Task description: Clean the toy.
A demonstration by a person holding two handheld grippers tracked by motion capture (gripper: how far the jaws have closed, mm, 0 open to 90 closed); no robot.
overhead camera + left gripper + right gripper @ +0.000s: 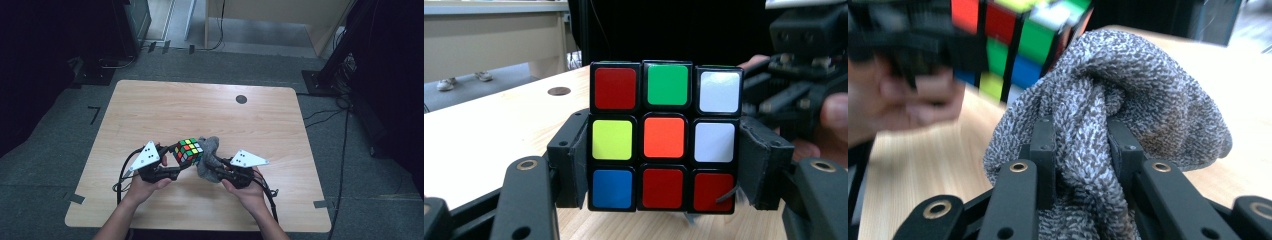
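Wooden table carries both hands at lower centre of the high view. Left claw, palm cupped beneath, clamps a cube by its sides, lifted just above the table. Right claw, angled inward toward the left, is clenched on a grey cloth that touches the cube's right side.

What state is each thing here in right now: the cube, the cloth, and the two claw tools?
Puzzle cube: scrambled, clamped at its sides, held above the table.
Grey cloth: bunched up, pinched, pressed against the cube.
Left gripper: shut on the cube.
Right gripper: shut on the cloth.
Table: bare wood, one dark round spot near the far edge.
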